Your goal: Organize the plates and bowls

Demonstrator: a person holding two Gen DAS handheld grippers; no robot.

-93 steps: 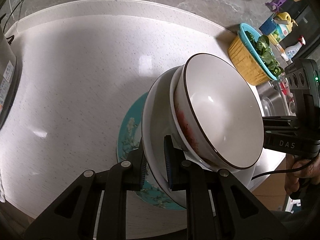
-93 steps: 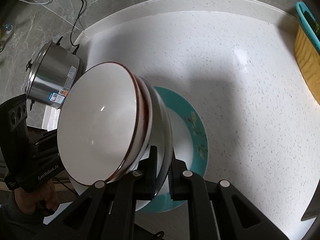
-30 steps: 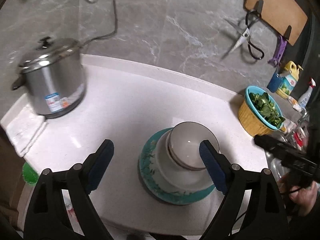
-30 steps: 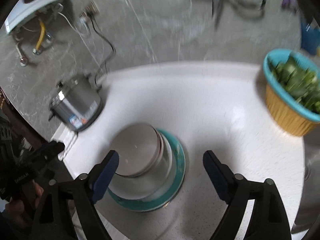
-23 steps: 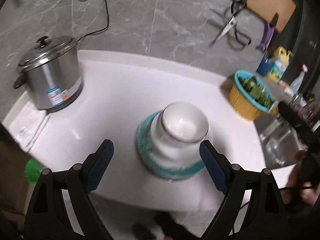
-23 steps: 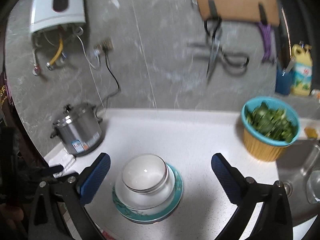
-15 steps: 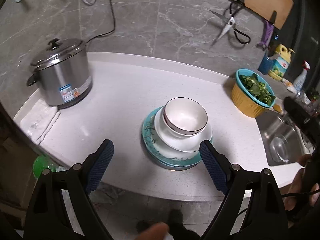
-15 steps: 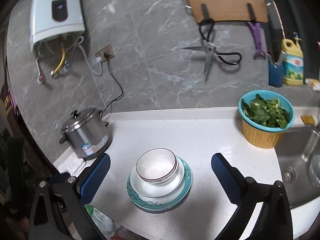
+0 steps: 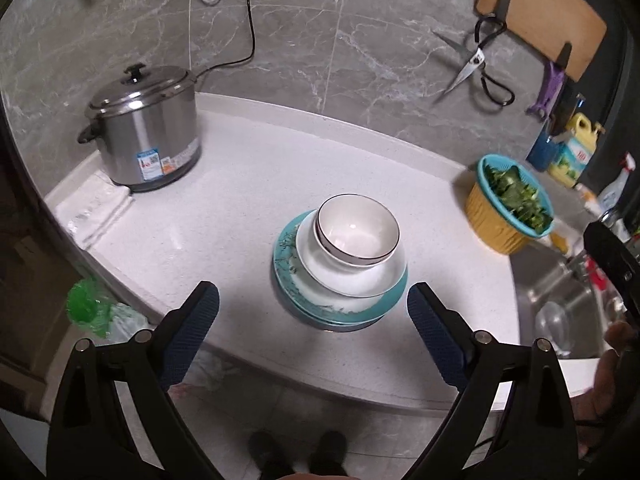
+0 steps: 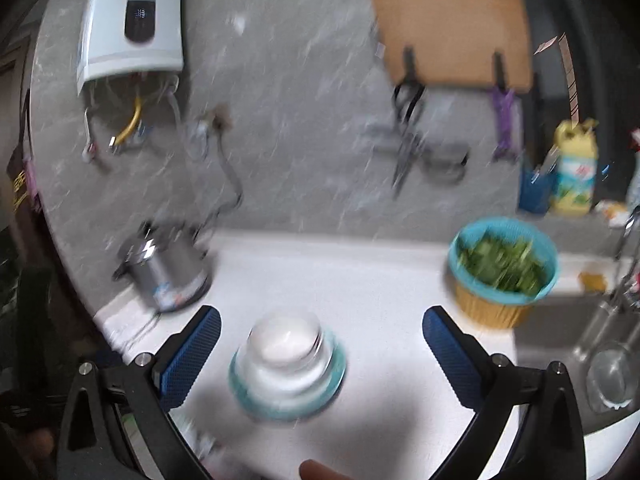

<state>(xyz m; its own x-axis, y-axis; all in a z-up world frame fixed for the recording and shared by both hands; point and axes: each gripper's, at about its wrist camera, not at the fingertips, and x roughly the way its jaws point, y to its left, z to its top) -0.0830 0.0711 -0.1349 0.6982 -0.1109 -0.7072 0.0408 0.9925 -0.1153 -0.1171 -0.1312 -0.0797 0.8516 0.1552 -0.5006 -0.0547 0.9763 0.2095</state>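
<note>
Grey marble tiles back a white speckled tabletop (image 9: 248, 184) that curves along the wall. Both claws hang above its front edge with nothing between their blue pads. The left claw (image 9: 313, 309) has its jaws spread wide and has just been opening further; the right claw (image 10: 321, 331) stands equally wide, having also just been opening. Neither touches any dish.

Just beyond the left claw, framed between its fingers, sits the stack: a teal plate (image 9: 288, 260) at the bottom, a white plate (image 9: 360, 280) on it, and a white bowl (image 9: 358, 230) with a dark rim on top, upright. In the right wrist view the same stack is blurred, the bowl (image 10: 286, 338) over the teal plate (image 10: 336, 376).

Farther out to the left stands a steel pot (image 9: 144, 128) with its lid on, a cord running up to a wall socket. To the right, near the sink (image 9: 560, 300), is a yellow basket (image 9: 500, 216) with a teal liner full of greens. Scissors (image 9: 476, 64) and a wooden board (image 9: 540, 12) hang on the wall, with a yellow bottle (image 9: 574, 152) below them. A white heater (image 10: 130, 20) is mounted high on the left in the right wrist view. A person's shoes (image 9: 296, 452) show on the floor beneath the left claw.
</note>
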